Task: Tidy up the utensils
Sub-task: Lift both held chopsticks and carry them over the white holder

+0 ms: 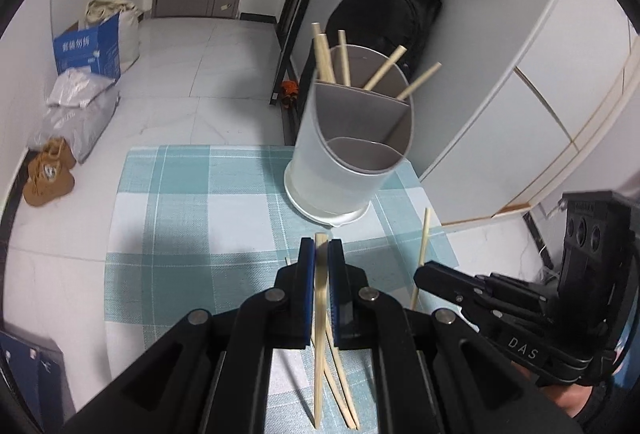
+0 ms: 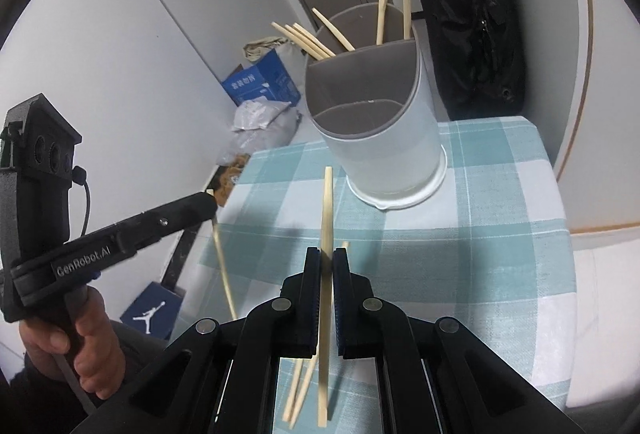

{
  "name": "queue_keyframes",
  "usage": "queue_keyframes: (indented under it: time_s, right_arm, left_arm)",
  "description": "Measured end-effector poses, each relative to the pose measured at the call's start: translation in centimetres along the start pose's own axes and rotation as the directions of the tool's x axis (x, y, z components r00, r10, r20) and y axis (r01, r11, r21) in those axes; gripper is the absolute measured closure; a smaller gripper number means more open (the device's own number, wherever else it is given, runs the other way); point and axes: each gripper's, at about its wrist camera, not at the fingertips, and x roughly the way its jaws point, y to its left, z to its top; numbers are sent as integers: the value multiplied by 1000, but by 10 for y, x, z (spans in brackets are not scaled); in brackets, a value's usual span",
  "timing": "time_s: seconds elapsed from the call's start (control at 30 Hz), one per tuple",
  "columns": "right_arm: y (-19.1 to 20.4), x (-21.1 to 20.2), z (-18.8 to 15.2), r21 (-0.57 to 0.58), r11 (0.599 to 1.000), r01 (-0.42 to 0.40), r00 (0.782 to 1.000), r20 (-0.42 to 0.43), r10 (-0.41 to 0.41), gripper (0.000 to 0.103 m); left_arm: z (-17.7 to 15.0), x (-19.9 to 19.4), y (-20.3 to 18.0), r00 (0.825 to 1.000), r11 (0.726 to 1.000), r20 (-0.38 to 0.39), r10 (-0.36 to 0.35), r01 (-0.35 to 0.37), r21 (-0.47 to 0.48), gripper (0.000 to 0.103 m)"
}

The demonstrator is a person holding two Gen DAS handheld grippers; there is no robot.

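Observation:
A white utensil holder [image 1: 344,158] with grey dividers stands at the far side of the checked cloth; it also shows in the right wrist view [image 2: 384,138]. Several wooden chopsticks [image 1: 336,58] stand in its rear compartment. My left gripper [image 1: 322,246] is shut on a chopstick [image 1: 319,334], held above the cloth in front of the holder. My right gripper [image 2: 327,254] is shut on another chopstick [image 2: 327,210] that points toward the holder. That right gripper and its chopstick [image 1: 423,246] show to the right in the left wrist view. Loose chopsticks [image 2: 298,390] lie on the cloth below.
The blue-and-white checked cloth [image 1: 192,218] covers a small table. On the floor to the left lie a blue box [image 1: 88,50], plastic bags [image 1: 76,114] and brown shoes [image 1: 48,174]. A black backpack [image 2: 472,14] leans behind the holder. White cabinets [image 1: 520,106] stand at the right.

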Motion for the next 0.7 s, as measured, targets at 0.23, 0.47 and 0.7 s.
queue_keyframes:
  time_s: [0.23,0.47,0.7]
  right_arm:
    - [0,-12,5,-5,999,-36,998,58,36,98]
    - [10,-16,9,-53,996,-76,994,76,80,98]
    - [7,-28,22,-40,995,-93,989,114,97,98]
  left_arm:
    - [5,-4,-15,999,998,-7,40,-39,49,101]
    - [15,-6,-27,999,995,0,50,-50,82,101]
    - [29,-7,-34,998,993,-7,60,-59,98,101]
